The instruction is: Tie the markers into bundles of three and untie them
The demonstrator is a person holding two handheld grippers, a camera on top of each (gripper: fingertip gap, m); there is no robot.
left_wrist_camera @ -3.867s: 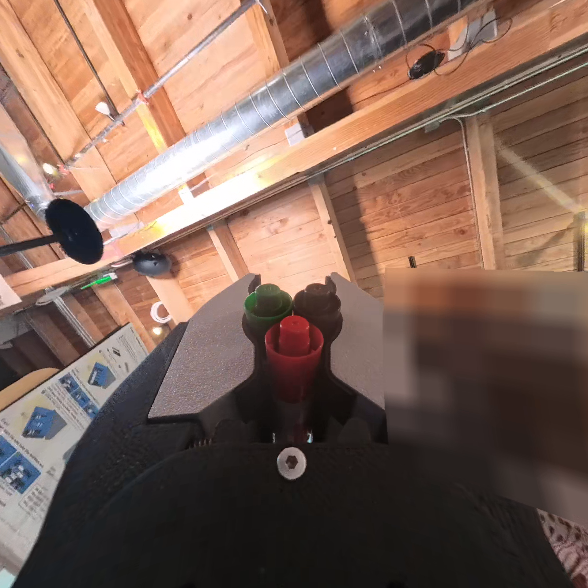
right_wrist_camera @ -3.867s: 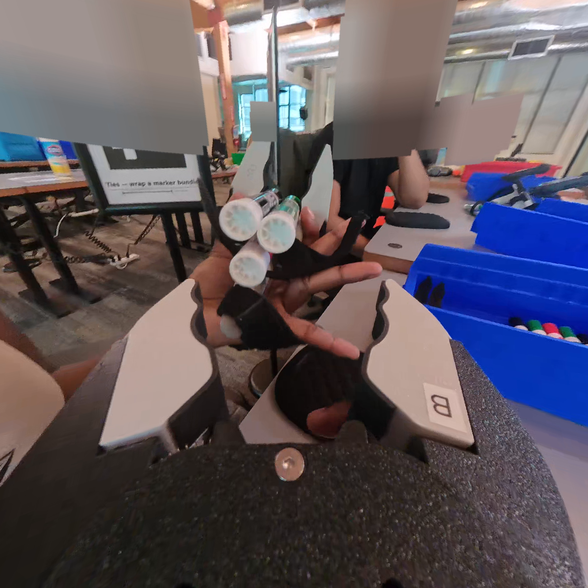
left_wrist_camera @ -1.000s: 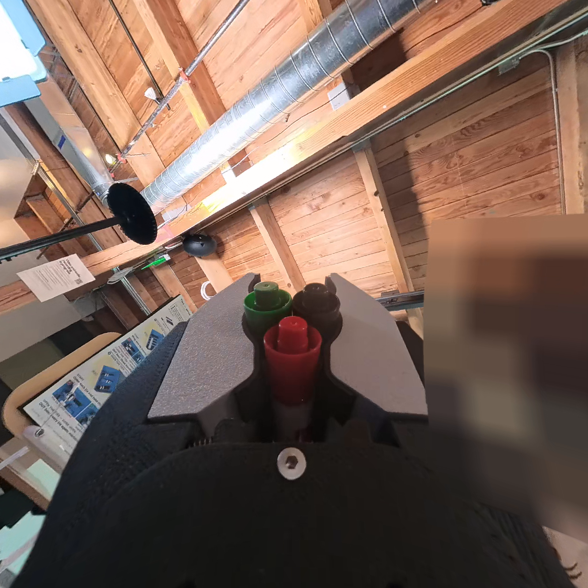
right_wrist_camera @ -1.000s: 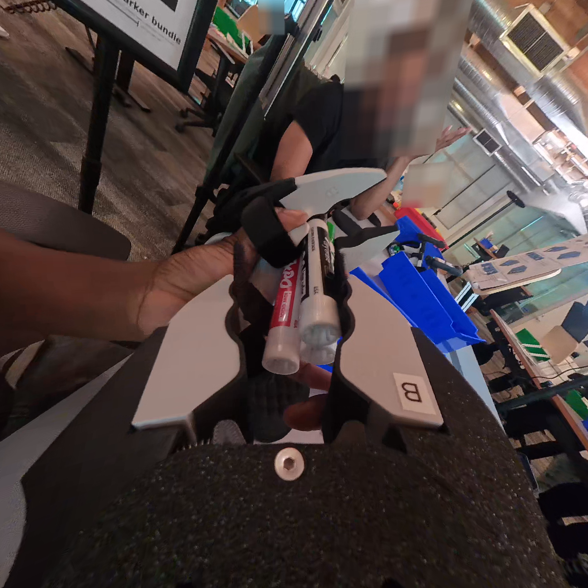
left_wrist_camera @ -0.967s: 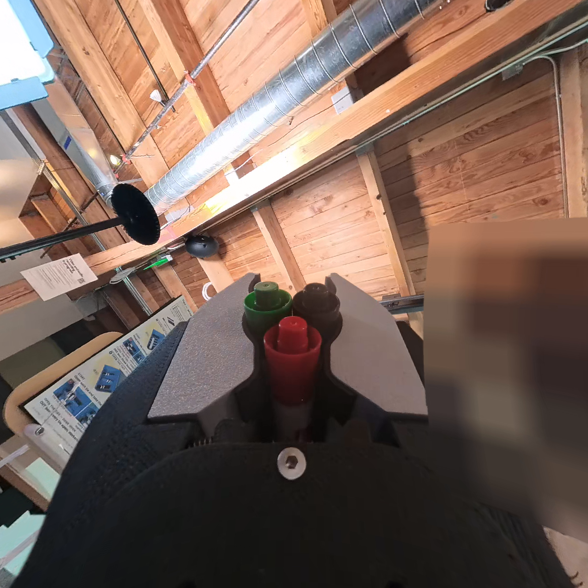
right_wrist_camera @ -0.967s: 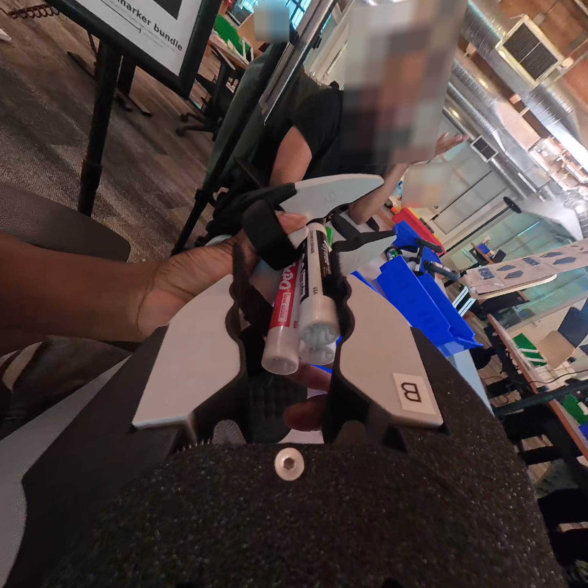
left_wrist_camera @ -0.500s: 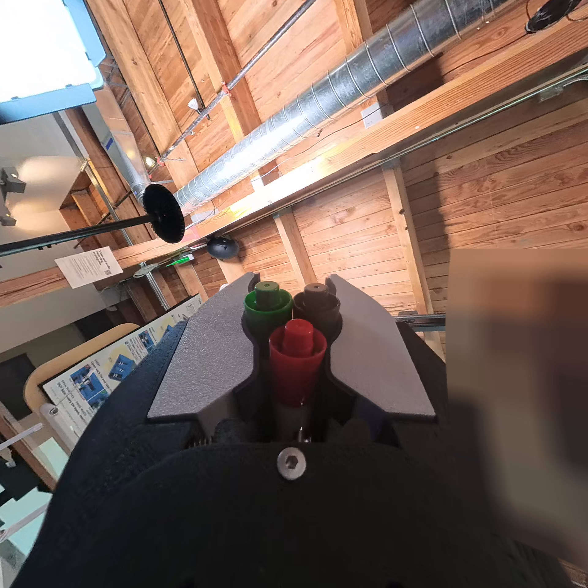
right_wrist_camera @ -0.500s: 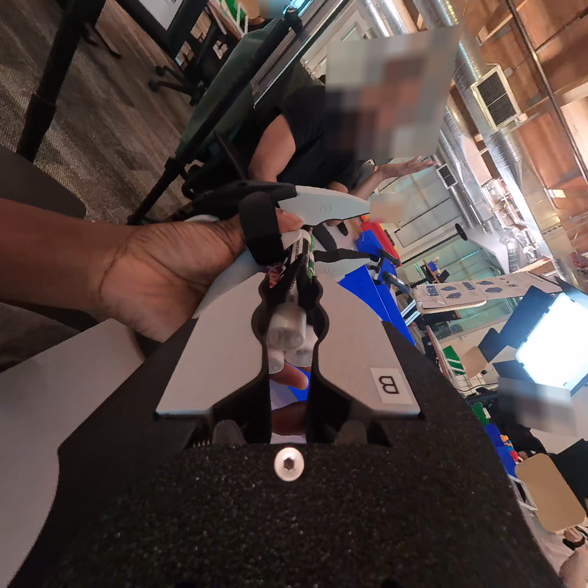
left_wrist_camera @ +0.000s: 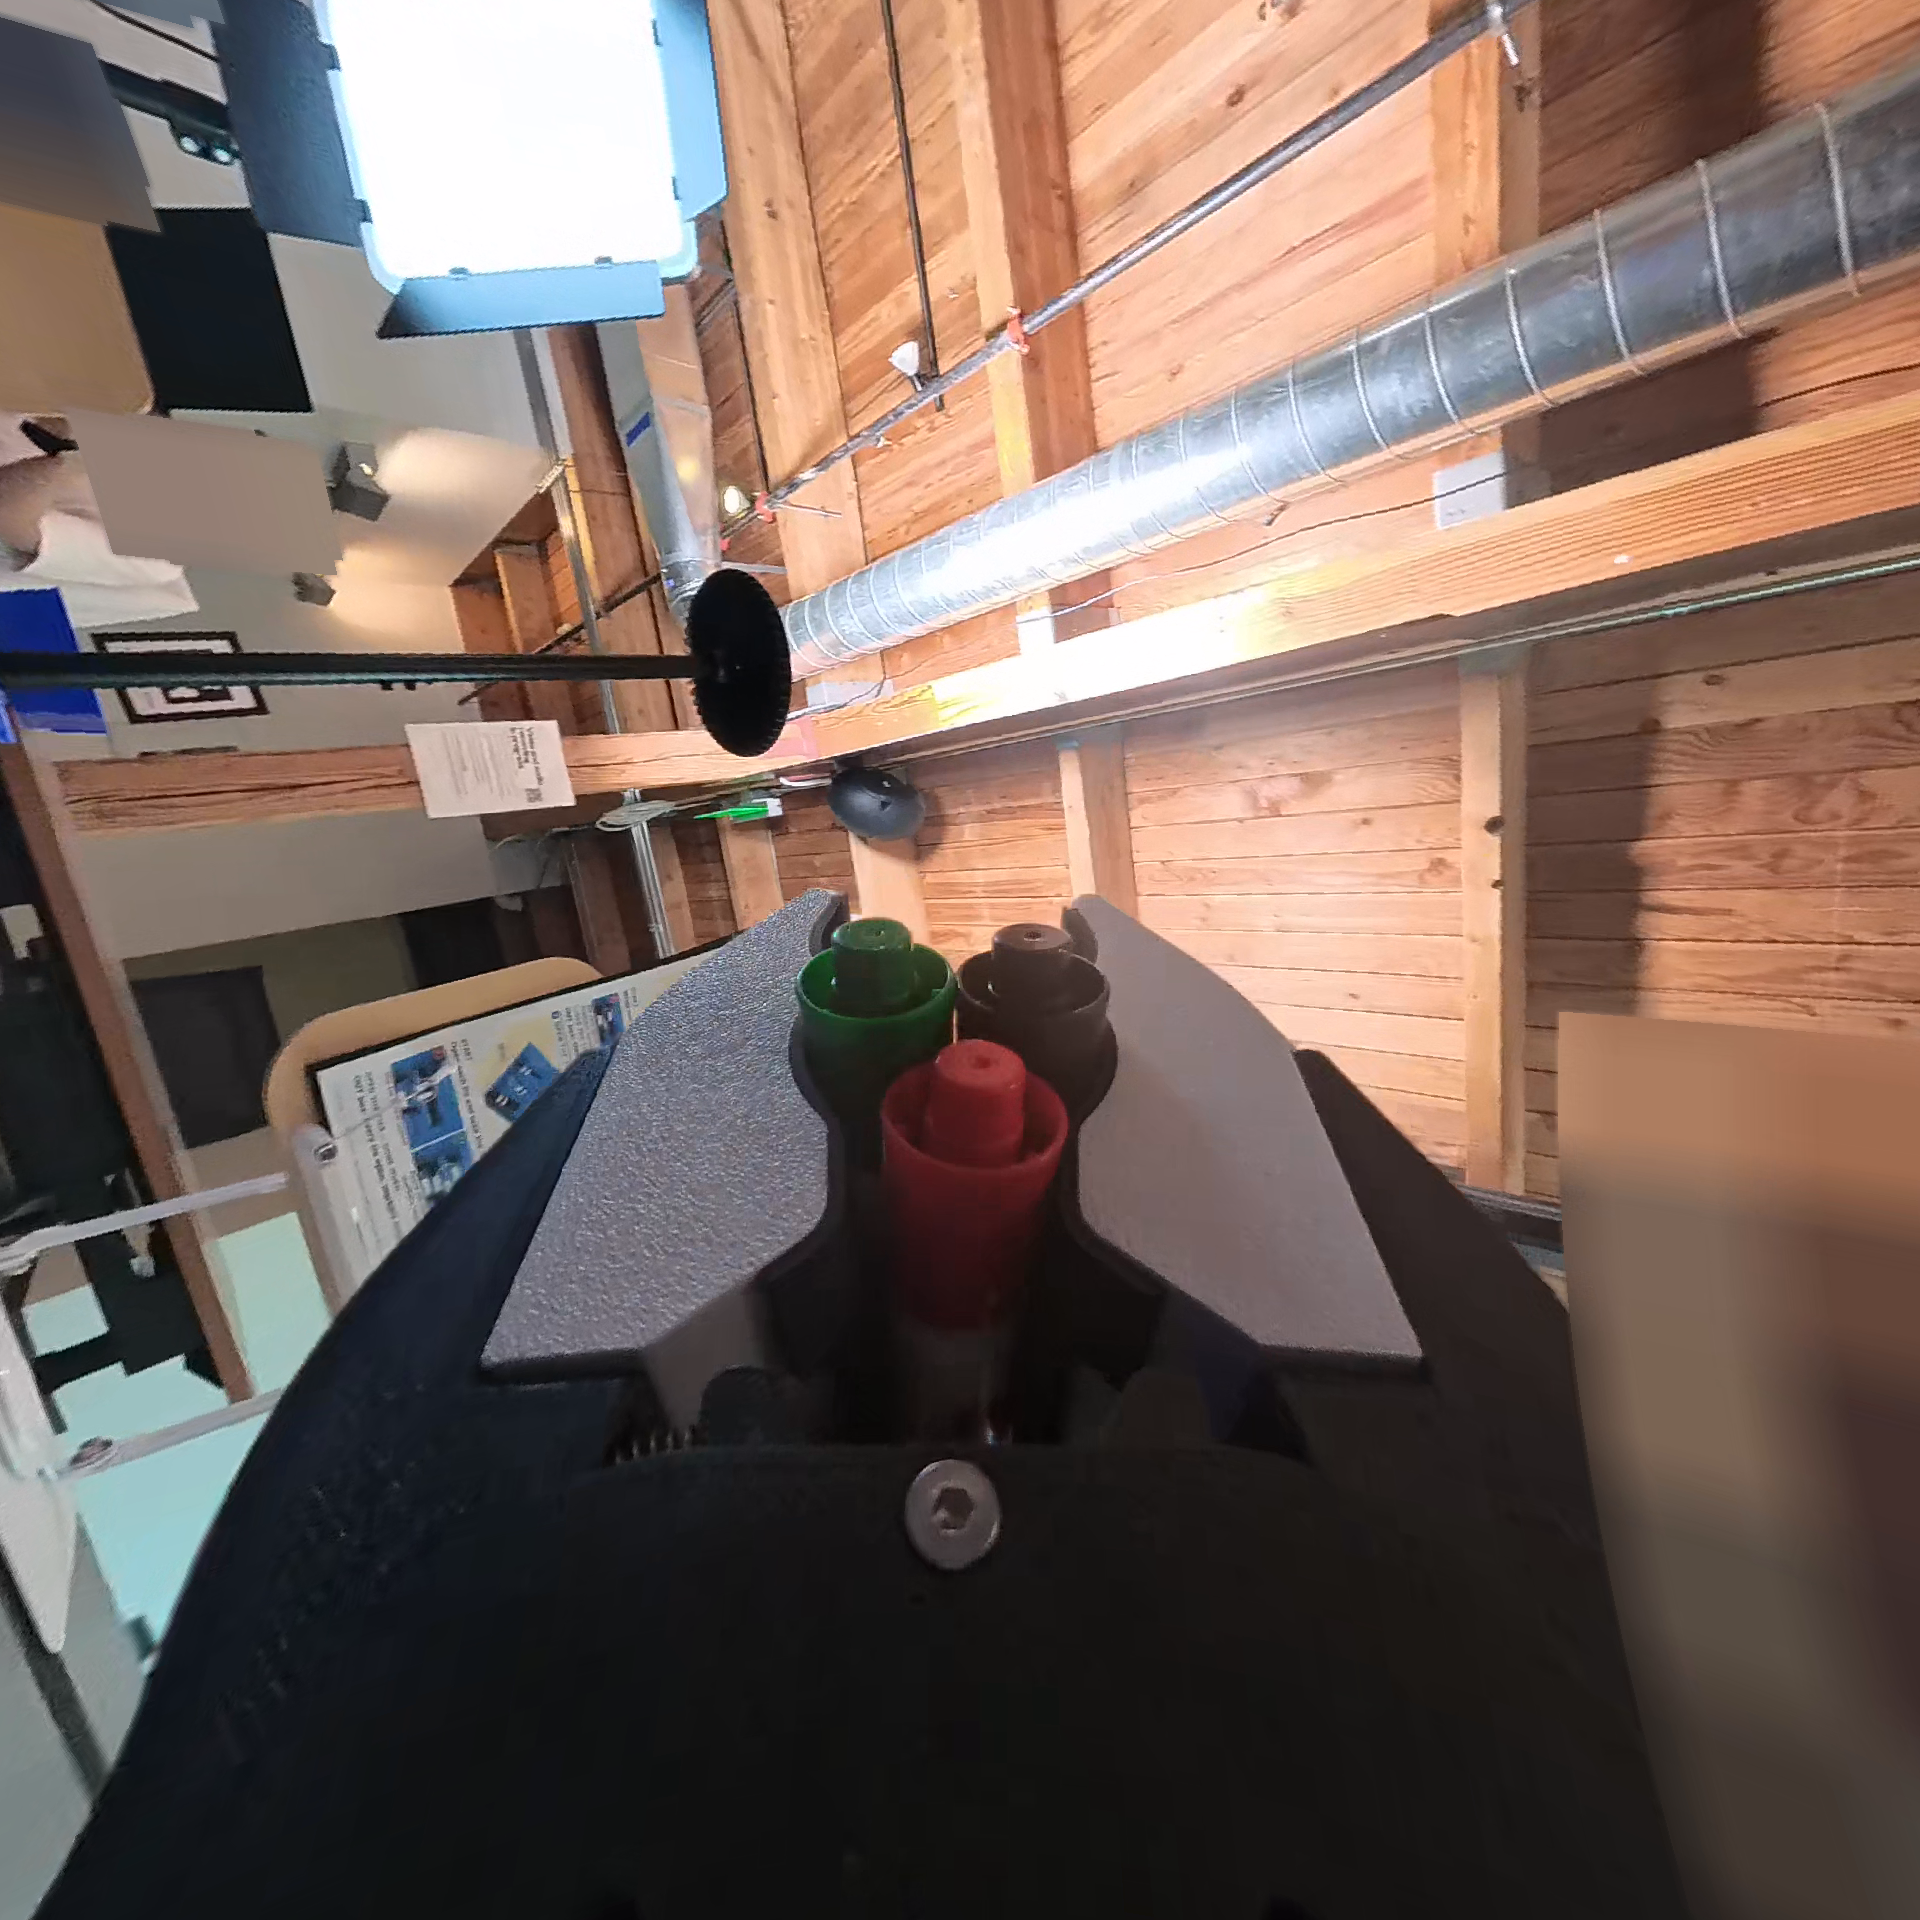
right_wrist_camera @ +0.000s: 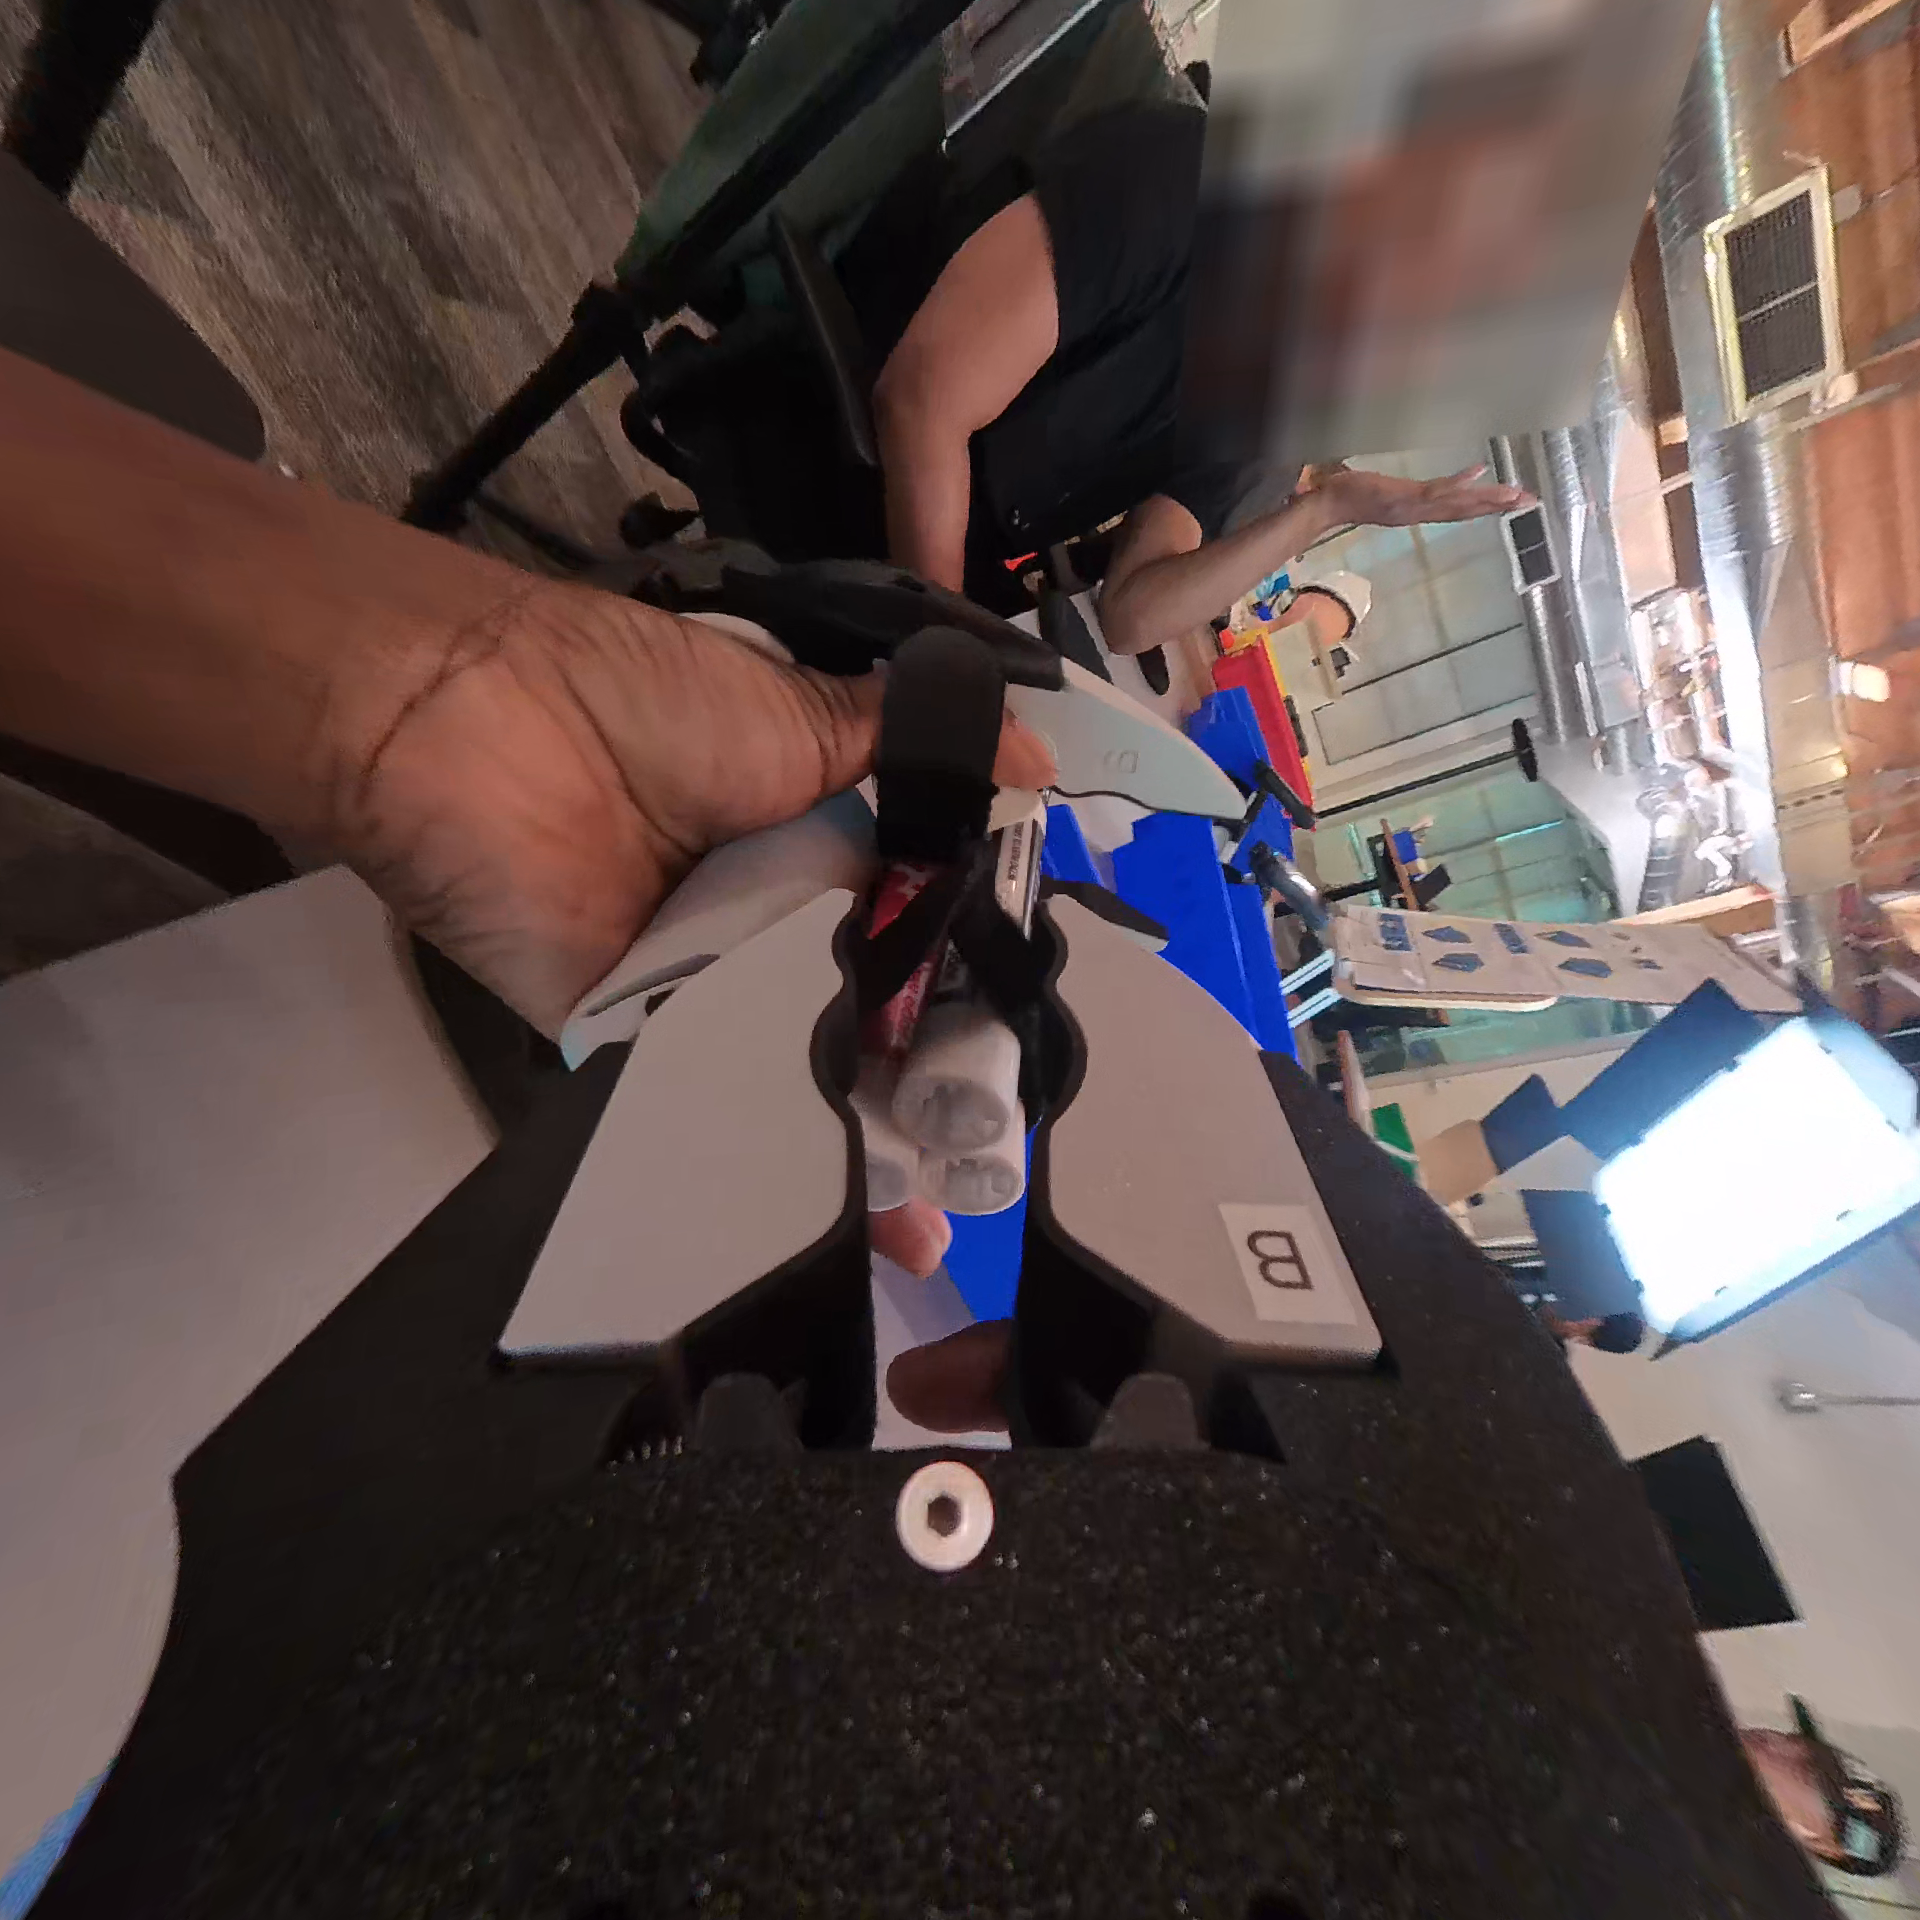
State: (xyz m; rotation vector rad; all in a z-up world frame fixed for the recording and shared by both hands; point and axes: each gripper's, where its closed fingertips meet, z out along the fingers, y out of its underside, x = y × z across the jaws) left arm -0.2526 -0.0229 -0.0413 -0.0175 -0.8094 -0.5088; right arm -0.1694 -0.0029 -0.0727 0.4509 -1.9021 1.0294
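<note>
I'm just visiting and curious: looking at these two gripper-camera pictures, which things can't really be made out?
- Barrels of the green-capped marker, black-capped marker and red-capped marker: left wrist view, hidden between the left gripper fingers.
- Third white marker end: right wrist view, mostly behind the right gripper finger.
- Black strap around the markers: right wrist view, too blurred to tell whether it is fastened.
- Blue bin: right wrist view, contents blocked.

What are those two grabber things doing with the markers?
A person is holding three markers between two hand-held grippers. The left gripper squeezes the cap end: a green cap, a black cap and a red cap stick out towards the ceiling. The right gripper is closed around the white bottom ends of the markers, where a black strap crosses them. The person's hand holds the left gripper. Whether the strap is tied cannot be told.
</note>
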